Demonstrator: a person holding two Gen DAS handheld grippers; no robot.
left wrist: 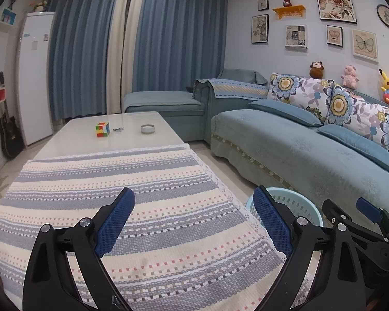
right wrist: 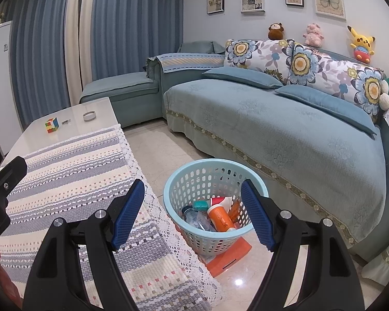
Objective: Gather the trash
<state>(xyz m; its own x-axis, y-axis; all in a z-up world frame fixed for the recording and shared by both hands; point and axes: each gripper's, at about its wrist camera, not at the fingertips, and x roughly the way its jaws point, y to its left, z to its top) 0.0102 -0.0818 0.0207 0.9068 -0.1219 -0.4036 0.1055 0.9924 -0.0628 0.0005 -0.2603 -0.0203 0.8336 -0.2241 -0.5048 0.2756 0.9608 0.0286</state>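
A light blue plastic basket [right wrist: 189, 181] stands on the floor between the table and the sofa. It holds an orange tube [right wrist: 221, 219], a clear bottle [right wrist: 197, 219] and other trash. My right gripper [right wrist: 193, 212] is open and empty above the basket. My left gripper [left wrist: 194, 223] is open and empty over the striped cloth [left wrist: 116, 181] on the table. The basket rim [left wrist: 300, 199] shows in the left wrist view beside the right gripper [left wrist: 350, 212].
A Rubik's cube [left wrist: 102, 129], a small metal item [left wrist: 118, 129] and a grey ring-shaped dish [left wrist: 147, 128] sit on the white table [left wrist: 142, 119]. A blue sofa [right wrist: 272, 119] runs along the right. An orange flat object [right wrist: 228, 256] lies under the basket.
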